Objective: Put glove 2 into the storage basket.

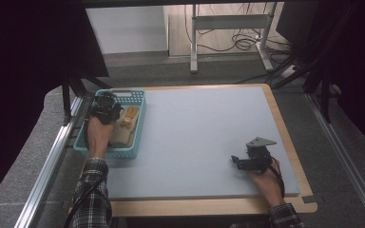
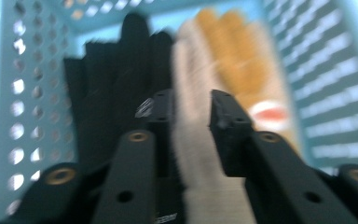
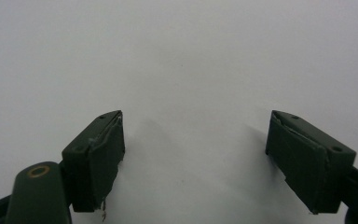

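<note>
A: Where is the left gripper [image 2: 191, 121]?

B: Inside the teal basket [image 1: 138, 97] at the left of the high view. Its jaws stand close together with a strip of the pale knitted glove [image 2: 200, 186] between them; the picture is blurred, so I cannot tell whether the pads actually press on it.

A: And the hand behind it?

B: The left hand [image 1: 99, 133] reaches forward over the basket's near rim, a plaid sleeve [image 1: 91, 190] trailing to the bottom left of the frame.

A: What else lies in the basket?

B: A black glove [image 2: 116, 79] just left of the pale one, in the left gripper view. The pale glove has orange fingers [image 2: 235, 51] pointing to the top of that frame. The perforated basket walls close in on both sides.

A: The right gripper [image 1: 237, 161]?

B: Low at the lower right of the high view, jaws spread wide, nothing between them, pointing left across the bare mat. The right hand [image 1: 266, 183] comes in from the bottom edge.

A: The surface?

B: A grey-blue mat [image 1: 204, 133] on a wooden table [image 1: 285, 128]. Beyond, at the top of the frame, a floor with cables [image 1: 240, 42] and a metal table frame [image 1: 228, 23].
</note>
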`<state>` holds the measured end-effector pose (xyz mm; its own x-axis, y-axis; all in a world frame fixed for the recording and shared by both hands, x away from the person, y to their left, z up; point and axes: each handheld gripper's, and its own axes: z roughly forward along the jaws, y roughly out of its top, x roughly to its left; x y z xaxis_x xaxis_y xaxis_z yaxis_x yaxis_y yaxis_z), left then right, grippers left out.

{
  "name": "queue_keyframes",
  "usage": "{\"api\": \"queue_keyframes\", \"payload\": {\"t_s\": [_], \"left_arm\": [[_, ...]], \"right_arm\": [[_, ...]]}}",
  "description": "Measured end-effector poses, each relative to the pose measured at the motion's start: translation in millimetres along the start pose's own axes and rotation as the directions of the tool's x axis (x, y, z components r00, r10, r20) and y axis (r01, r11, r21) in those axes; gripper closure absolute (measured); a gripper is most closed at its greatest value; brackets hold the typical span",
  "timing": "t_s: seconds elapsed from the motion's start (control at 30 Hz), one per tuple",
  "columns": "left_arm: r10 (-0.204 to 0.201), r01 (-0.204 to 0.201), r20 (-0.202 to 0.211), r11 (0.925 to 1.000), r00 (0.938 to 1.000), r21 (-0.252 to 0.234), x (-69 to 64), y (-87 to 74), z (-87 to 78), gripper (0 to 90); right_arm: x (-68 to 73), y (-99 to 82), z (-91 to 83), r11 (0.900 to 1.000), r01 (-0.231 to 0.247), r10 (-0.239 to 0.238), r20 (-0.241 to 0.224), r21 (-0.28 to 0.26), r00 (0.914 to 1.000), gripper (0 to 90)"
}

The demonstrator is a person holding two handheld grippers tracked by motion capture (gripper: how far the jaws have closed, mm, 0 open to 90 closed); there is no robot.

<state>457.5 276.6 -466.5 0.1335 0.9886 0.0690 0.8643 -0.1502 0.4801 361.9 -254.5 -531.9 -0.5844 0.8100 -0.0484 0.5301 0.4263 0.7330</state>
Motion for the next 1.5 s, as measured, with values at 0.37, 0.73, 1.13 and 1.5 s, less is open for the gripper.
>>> {"api": "queue_keyframes", "payload": {"t_s": [0.37, 0.73, 1.13, 1.5], "left_arm": [[0.028, -0.032, 0.097, 0.9990, 0.9949, 0.033, -25.0, 3.6, 23.2, 80.7], [-0.003, 0.005, 0.101, 0.9998, 0.9949, -0.017, -7.5, -4.2, 17.6, 55.8], [0.008, 0.000, 0.093, 0.9961, 0.9956, -0.088, 2.4, -7.9, 0.1, 25.3], [-0.014, 0.036, 0.165, 0.9910, 0.9862, -0.129, 7.8, -13.5, -6.1, 15.2]], "right_arm": [[0.0, 0.0, 0.0, 1.0000, -0.001, 0.001, 0.000, -0.001, 1.0000, 19.0], [0.0, 0.0, 0.0, 1.0000, 0.000, 0.000, 0.000, -0.001, 1.0000, 19.0], [0.0, -0.1, 0.0, 1.0000, 0.002, -0.002, 0.000, -0.001, 1.0000, 19.0], [0.0, -0.1, 0.0, 1.0000, 0.002, -0.002, 0.000, -0.001, 1.0000, 19.0]]}}
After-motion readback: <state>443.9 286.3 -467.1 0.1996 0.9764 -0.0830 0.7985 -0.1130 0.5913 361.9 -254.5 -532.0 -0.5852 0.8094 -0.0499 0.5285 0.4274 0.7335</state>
